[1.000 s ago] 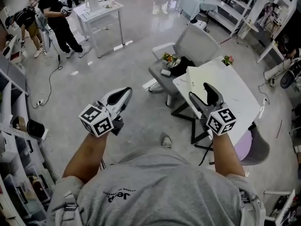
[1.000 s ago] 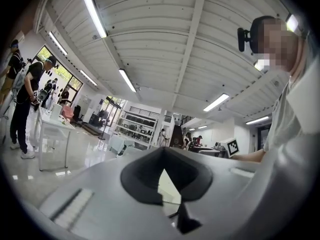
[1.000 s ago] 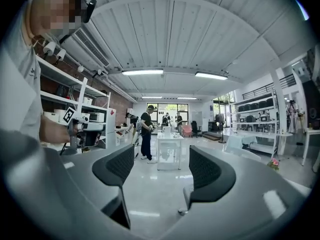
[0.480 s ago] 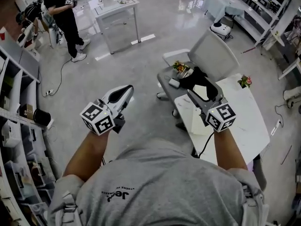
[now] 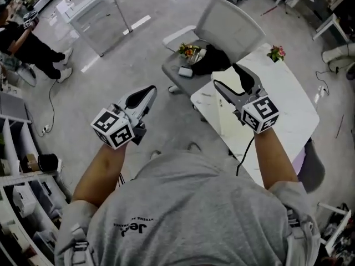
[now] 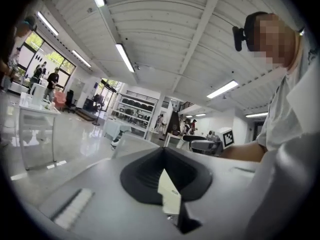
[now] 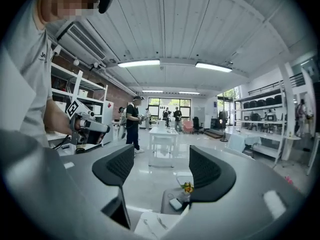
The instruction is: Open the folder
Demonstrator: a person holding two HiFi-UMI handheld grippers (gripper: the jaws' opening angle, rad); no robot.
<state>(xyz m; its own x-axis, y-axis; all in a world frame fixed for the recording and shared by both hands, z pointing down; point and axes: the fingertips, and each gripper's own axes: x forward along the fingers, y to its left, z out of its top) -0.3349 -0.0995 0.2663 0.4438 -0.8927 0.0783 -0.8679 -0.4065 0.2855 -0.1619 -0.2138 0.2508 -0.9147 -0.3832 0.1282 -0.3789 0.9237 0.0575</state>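
Observation:
A pale cream folder [image 5: 226,125] lies flat and closed on the white table [image 5: 283,112] at the right of the head view. My right gripper [image 5: 227,76] hovers over the table's near-left corner, above the folder, with its jaws open and empty. In the right gripper view the right gripper [image 7: 155,171] frames a chair with flowers [image 7: 186,187], and the table corner [image 7: 152,226] shows at the bottom. My left gripper [image 5: 147,92] hangs over bare floor left of the table, shut with nothing in it. The left gripper [image 6: 163,155] points out into the room.
A grey chair [image 5: 227,26] stands against the table's far-left side, carrying a flower bunch [image 5: 188,50], a black item [image 5: 213,60] and a small white object [image 5: 186,71]. A pink flower [image 5: 275,53] sits on the table's far corner. Shelves [image 5: 22,165] line the left; a person [image 5: 22,40] stands far left.
The view has swung so the table and chair sit closer under my right gripper. Both grippers keep their pose: left shut, right open.

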